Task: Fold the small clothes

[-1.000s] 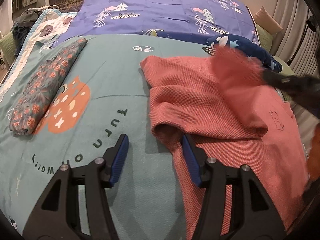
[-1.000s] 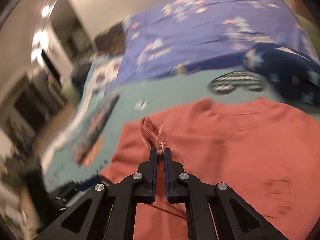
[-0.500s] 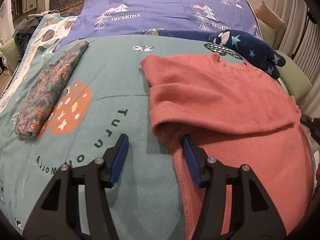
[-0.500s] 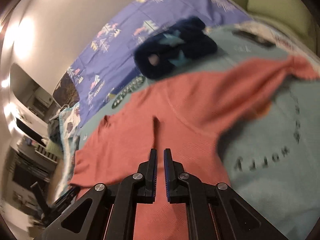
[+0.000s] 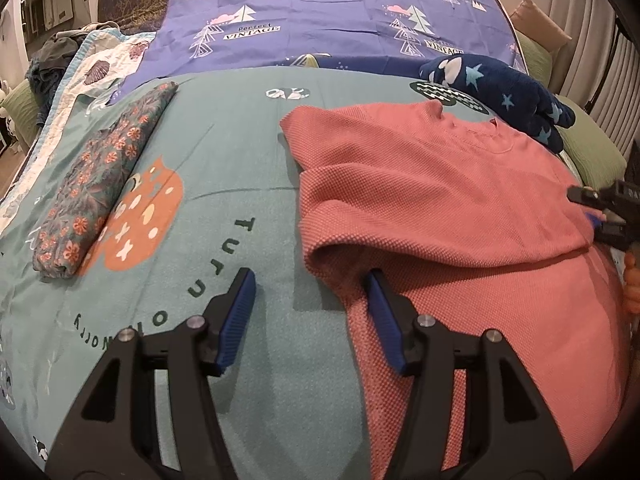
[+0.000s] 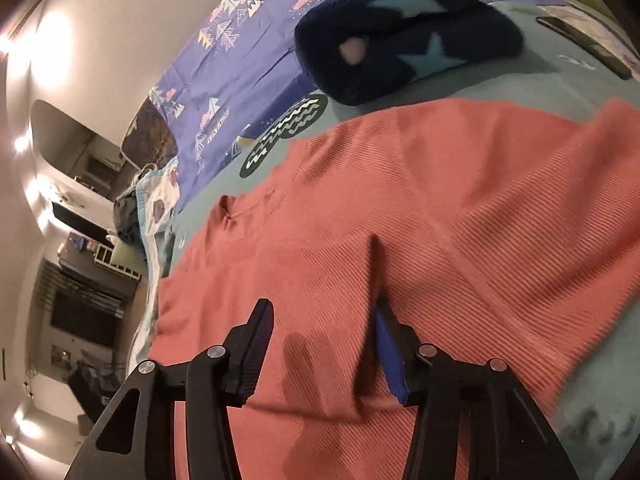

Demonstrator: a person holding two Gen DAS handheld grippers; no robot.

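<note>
While the coral knit sweater lies spread across the teal bedspread, its lower part doubled back over itself, both tools sit low over it. The left gripper has its jaws wide apart, one blue pad over bare bedspread beside the sweater's folded edge, the other right against that edge, gripping nothing. The right gripper is spread open too, hovering over the sweater's far side; from the left wrist view it shows at the sweater's right-hand border. Beyond the sweater's collar, a navy star-print fleece garment sits bunched up, with a purple sheet with pine trees behind it, running up toward a plain pale wall. Well left of the sweater, a folded floral garment lies lengthwise next to an orange cartoon print on the bedspread. Past the sweater's left side, dim shelving stands under warm lights.
</note>
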